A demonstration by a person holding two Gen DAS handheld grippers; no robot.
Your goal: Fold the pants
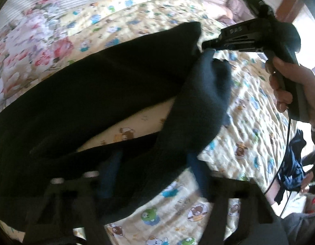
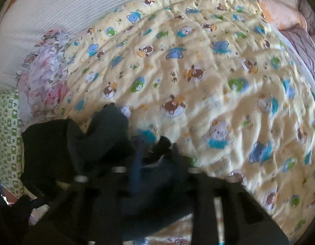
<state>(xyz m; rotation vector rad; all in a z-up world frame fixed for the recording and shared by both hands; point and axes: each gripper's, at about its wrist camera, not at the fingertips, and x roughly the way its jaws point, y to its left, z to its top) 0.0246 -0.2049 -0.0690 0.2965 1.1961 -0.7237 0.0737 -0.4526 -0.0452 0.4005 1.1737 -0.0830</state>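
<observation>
The dark navy pants (image 1: 108, 94) hang stretched in the air above the bed, held at both ends. My left gripper (image 1: 155, 175) is shut on one end of the pants, with blue fingers (image 1: 110, 171) buried in the cloth. My right gripper (image 1: 206, 46) shows in the left wrist view at upper right, shut on the other end, with a hand on its handle. In the right wrist view the pants (image 2: 80, 143) bunch at lower left and my right gripper (image 2: 151, 153) pinches the cloth between its blue fingers (image 2: 137, 163).
A yellow quilt with cartoon bears (image 2: 198, 77) covers the bed. A floral pillow (image 2: 47, 81) lies at its left end by a striped white wall (image 2: 75, 6). Dark blue clothing (image 1: 294, 163) hangs off the bed's right edge. A pink pillow (image 2: 279, 10) is at far right.
</observation>
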